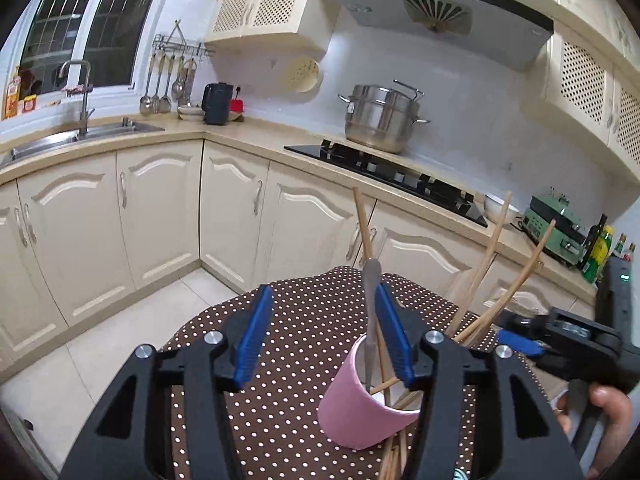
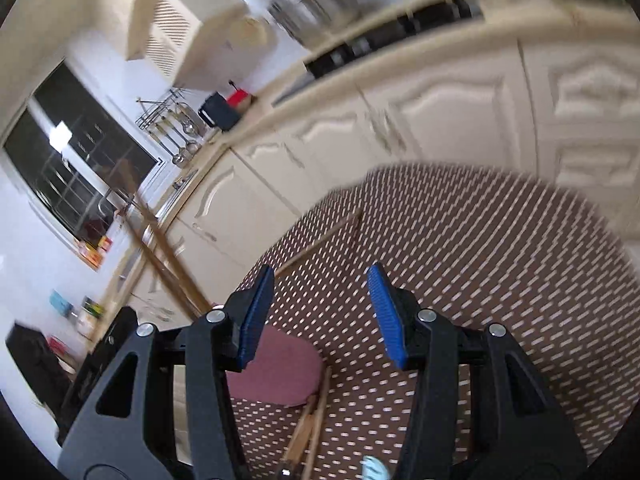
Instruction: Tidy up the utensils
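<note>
Plainly, both grippers, left (image 1: 322, 332) and right (image 2: 320, 312), hang with fingers spread; pink cup (image 1: 360, 404) holds chopsticks (image 1: 484, 268).

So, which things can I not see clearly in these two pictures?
- Pink cup: left wrist view, its right rim is covered by the left gripper finger.
- Chopsticks beside the cup: cut off by the bottom edge.
- Loose chopstick on the table: right wrist view, motion blur.
- Right gripper: open, holds nothing.

No text, label or number is legible anywhere in either view
</note>
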Demonstrator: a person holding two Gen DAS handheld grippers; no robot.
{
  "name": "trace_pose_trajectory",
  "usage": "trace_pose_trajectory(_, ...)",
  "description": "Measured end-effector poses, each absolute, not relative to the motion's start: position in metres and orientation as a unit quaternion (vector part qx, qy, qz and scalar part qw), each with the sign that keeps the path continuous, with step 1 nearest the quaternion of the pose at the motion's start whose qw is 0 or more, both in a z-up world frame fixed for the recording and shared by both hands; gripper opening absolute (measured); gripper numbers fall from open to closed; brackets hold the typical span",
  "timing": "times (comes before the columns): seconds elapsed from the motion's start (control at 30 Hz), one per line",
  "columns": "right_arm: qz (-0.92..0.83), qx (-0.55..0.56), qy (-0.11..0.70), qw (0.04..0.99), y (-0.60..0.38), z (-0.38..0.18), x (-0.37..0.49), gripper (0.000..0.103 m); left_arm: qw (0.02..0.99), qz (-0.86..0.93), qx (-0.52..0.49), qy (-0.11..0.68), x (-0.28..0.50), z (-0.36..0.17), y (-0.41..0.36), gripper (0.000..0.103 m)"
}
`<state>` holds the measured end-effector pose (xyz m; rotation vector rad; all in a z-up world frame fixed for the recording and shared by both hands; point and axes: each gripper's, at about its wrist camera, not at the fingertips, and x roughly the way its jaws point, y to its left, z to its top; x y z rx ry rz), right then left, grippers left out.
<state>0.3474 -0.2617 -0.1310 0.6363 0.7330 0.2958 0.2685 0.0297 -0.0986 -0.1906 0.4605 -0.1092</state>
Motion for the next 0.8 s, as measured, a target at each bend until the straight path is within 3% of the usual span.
trace_pose_trajectory(0.3, 0.184, 0.447, 0.402, 0.778, -0.244, -0.184, 0.402, 0.048, 0.970, -0.058, -0.085, 0.222, 0.273, -0.106, 0.022, 0.053)
trace_pose_trajectory(0.6, 0.217, 0.506, 0.428, 0.717, -0.236, -0.214, 0.441, 0.028, 0.968, -0.067, -0.082, 0.227, 0.278, -0.109, 0.017, 0.054)
trace_pose_trajectory(0.63, 0.227, 0.513, 0.427, 0.709, -0.235, -0.217, 0.443, 0.020, 0.968, -0.068, -0.083, 0.228, 0.278, -0.110, 0.017, 0.054)
trace_pose_trajectory(0.8, 0.253, 0.513, 0.405, 0.713, -0.237, -0.208, 0.445, 0.015, 0.967, -0.068, -0.089, 0.227, 0.277, -0.108, 0.015, 0.054)
